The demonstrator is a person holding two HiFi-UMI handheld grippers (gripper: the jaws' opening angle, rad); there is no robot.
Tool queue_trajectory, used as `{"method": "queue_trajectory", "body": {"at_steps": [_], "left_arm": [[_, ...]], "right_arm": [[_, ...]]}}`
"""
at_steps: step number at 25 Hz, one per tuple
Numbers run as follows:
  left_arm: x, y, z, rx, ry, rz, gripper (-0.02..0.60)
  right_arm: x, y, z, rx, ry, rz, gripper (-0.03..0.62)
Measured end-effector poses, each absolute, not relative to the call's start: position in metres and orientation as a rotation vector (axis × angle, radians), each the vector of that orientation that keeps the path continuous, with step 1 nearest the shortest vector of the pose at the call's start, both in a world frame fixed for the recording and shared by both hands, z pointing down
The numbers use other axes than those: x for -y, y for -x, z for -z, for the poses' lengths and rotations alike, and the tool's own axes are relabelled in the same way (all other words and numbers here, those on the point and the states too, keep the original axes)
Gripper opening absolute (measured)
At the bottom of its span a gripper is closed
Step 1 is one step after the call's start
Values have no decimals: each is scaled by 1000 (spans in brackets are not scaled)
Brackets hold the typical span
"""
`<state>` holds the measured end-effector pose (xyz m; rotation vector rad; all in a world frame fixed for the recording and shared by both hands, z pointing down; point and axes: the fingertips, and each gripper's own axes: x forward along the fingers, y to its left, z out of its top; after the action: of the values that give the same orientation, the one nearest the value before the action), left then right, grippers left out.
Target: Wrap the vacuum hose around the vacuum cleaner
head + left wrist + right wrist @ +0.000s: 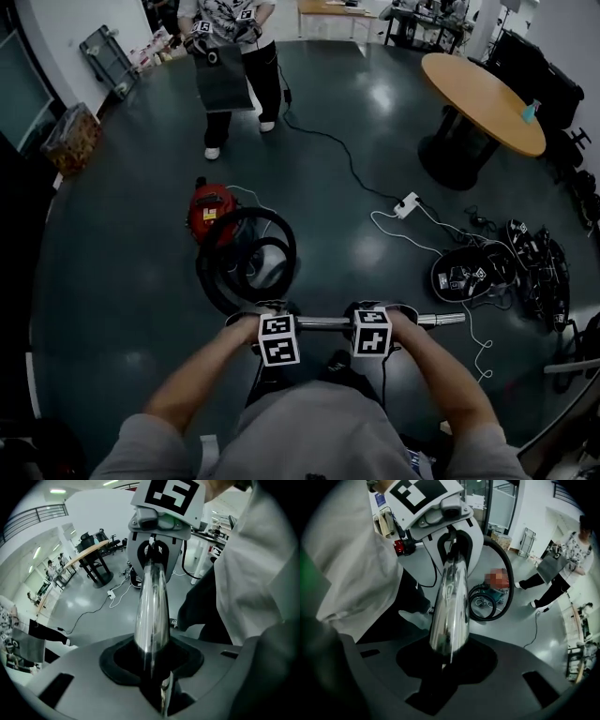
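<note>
A red vacuum cleaner [208, 212] stands on the dark floor, and its black hose [246, 258] lies in loops beside it. The hose ends in a chrome tube [427, 321], which I hold level in front of my body. My left gripper [270, 319] is shut on the tube's left part. My right gripper [375, 316] is shut on it a little further right. In the left gripper view the tube [151, 606] runs out of my left gripper [152, 670] towards the right gripper [158, 550]. The right gripper view shows the tube [451, 606] in my right gripper [443, 667], with the hose [506, 583] behind.
A person [230, 75] stands at the back with a dark bag. A round wooden table [483, 98] is at the back right. A white power strip [406, 204] with cables lies on the floor, with black gear [469, 272] at the right and a box [70, 136] at the left.
</note>
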<state>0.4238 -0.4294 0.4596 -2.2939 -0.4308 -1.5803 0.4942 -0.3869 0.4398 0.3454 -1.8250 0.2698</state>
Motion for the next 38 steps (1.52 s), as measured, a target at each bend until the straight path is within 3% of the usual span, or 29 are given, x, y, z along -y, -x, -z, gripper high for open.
{"method": "queue_trajectory", "body": {"at_steps": [12,38], "left_arm": [[455,-480,-510,148,2465,1685,143],[577,-518,-690,-348,2580,1761,153]], "right_arm": [[433,-560,-489,1833,-81,-112,112],[586,-607,-686,1776,340,56,113]]}}
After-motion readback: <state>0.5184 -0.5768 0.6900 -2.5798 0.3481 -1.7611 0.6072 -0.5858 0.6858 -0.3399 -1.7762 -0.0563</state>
